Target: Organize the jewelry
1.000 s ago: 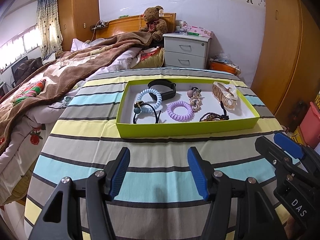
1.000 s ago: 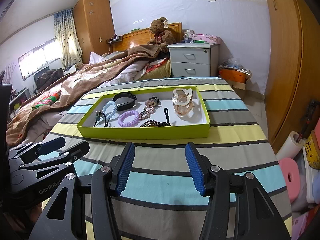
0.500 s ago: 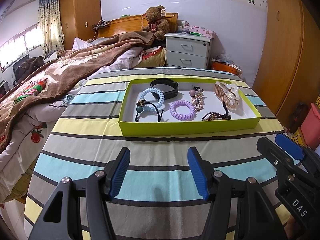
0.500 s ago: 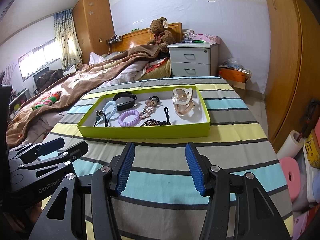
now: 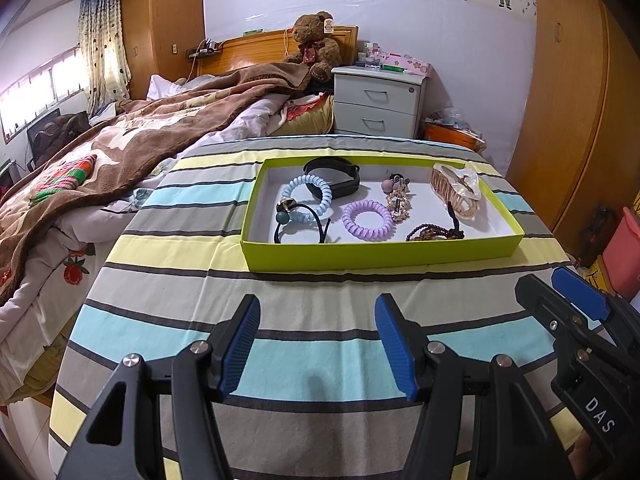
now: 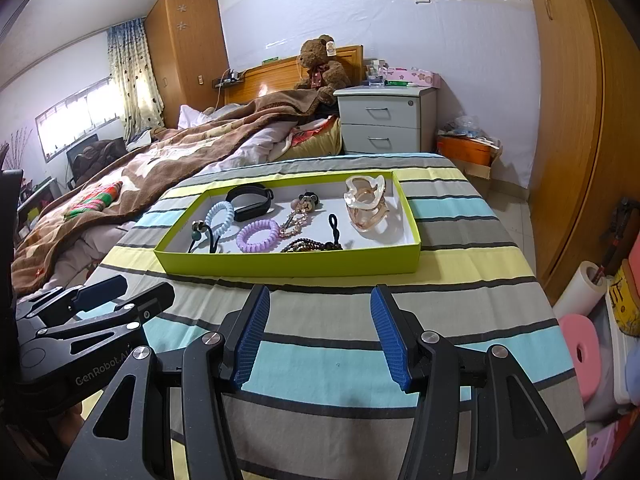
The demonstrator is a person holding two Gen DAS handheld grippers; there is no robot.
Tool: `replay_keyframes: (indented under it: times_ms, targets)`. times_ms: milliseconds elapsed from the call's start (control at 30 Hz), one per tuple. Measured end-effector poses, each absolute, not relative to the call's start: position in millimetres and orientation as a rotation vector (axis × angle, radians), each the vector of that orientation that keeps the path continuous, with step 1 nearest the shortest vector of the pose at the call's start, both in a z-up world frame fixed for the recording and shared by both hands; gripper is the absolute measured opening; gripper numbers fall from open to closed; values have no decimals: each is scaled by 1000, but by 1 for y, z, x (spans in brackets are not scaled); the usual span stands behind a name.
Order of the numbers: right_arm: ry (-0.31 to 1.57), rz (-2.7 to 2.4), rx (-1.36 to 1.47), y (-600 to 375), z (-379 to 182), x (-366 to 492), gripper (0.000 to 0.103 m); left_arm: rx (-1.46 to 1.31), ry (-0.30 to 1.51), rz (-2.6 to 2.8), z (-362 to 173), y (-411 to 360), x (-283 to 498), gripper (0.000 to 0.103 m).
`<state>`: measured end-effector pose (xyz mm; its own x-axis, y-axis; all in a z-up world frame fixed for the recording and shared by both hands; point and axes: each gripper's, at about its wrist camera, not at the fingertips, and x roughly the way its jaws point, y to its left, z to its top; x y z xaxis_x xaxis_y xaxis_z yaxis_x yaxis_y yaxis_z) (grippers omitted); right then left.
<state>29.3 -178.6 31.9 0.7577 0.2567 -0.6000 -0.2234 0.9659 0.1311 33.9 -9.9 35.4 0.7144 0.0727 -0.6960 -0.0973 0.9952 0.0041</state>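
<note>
From the left wrist, the green tray [image 5: 380, 254] sits toward the far end of the striped cloth [image 5: 304, 344], and all the jewelry lies loose inside it — I'd guess gathered there so nothing strays while it gets sorted. A blue coil tie [image 5: 308, 200] and a black band [image 5: 332, 178] crowd the tray's far left corner, a purple coil tie [image 5: 367, 221] lies mid-tray, beads [image 5: 434, 234] hug the near rim, and a clear hair claw [image 5: 456, 192] fills the right end. The left gripper [image 5: 316, 346] hangs over the cloth's near part, tipped downward, jaws apart with nothing between them.

From the right wrist, the same tray [image 6: 292, 264] sits ahead. The right gripper [image 6: 318, 338] points down at the cloth short of the tray — jaws spread, empty, well apart from any piece. The left one [image 6: 104, 300] rests beside it at the near left edge.
</note>
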Motion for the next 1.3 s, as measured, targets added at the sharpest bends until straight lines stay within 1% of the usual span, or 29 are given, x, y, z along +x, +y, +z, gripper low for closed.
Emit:
replay_keyframes:
  times_ms: [1300]
  targets:
    - [658, 261, 53, -178, 32, 29, 53, -34, 763, 102, 38, -5, 31, 62]
